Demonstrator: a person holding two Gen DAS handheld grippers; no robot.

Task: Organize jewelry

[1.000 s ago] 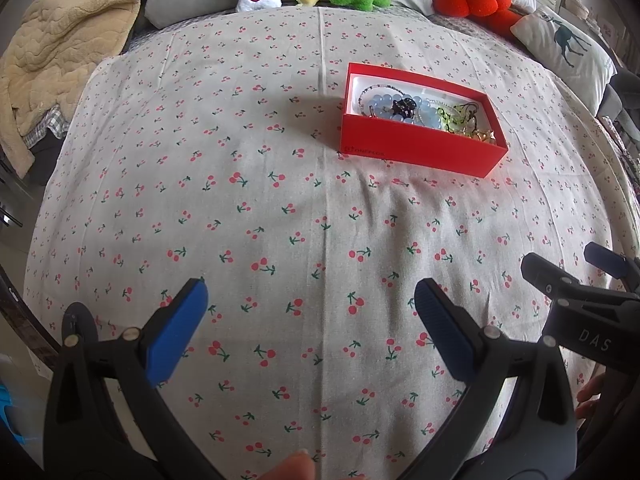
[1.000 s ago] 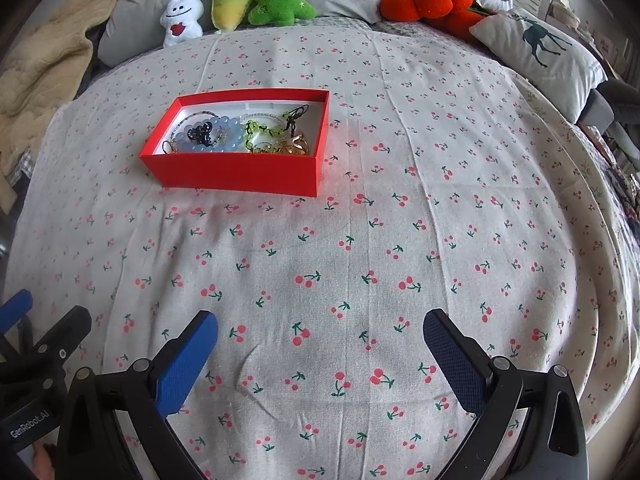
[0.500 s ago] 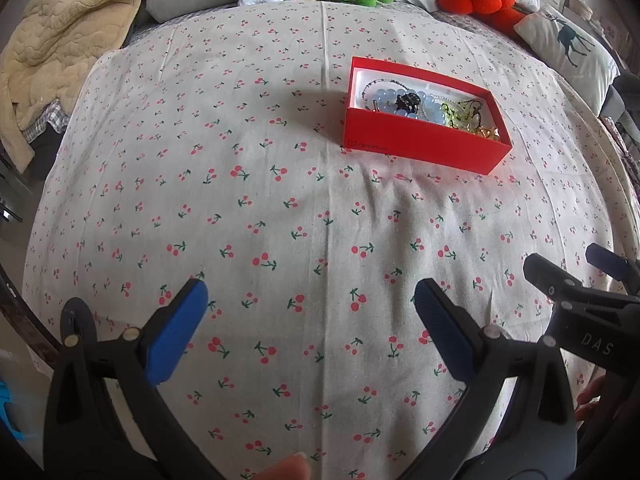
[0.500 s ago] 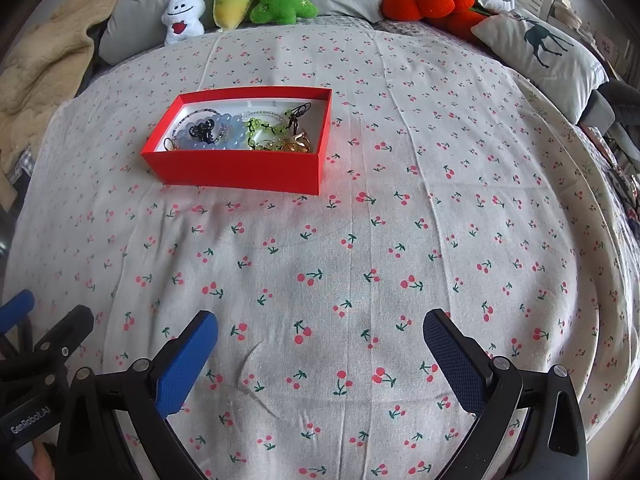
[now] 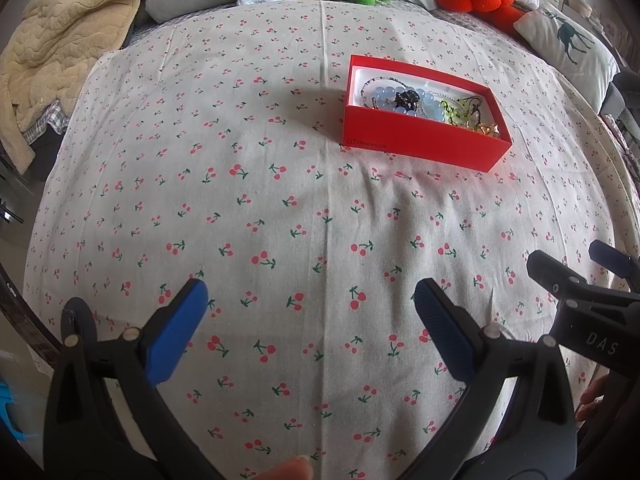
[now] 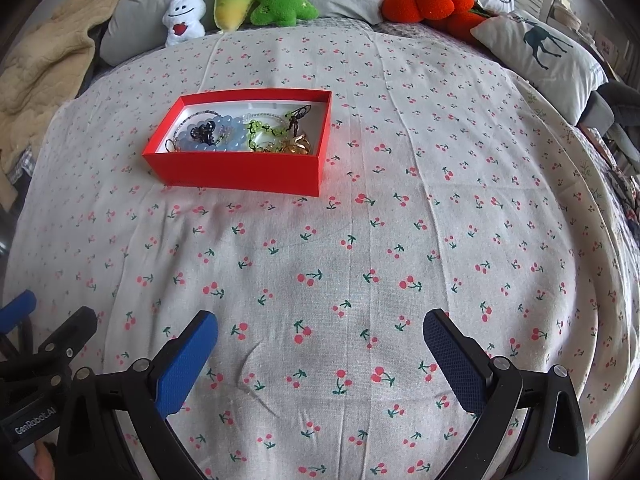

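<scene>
Nearest, left gripper (image 5: pixel 310 300) and right gripper (image 6: pixel 320 330) both hang low over the bed's cherry-print sheet (image 6: pixel 360 264), jaws spread wide, nothing btwn the blue pads; each shows at the edge of the other's view, so they sit side by side. A fingertip (image 5: pixel 286 470) pokes in at the bottom of the left view, rest of hand cut off. Vs a second ago the red box (image 6: pixel 240 168) sits a touch lower & nearer in both views, so both grippers seem to have eased fwd toward it, though it's well apart from them yet; prob. an approach, no grasp begun. Box rests mid-bed, open-topped, w/ jewelry inside: pale blue bead bracelet (image 6: pixel 218 136) w/ a dark piece on it, green bead strand (image 6: pixel 266 132), gold bit (image 6: pixel 298 146) at the right end, thin chains. Pieces overlap, so can't tell how many or what's tangled; near wall hides part of the floor. No loose jewelry seen on the sheet. Far back: plush toys (image 6: pixel 280 0), orange cushion (image 6: pixel 424 2), deer pillow (image 6: pixel 540 56), tan blanket (image 5: pixel 68 44)
</scene>
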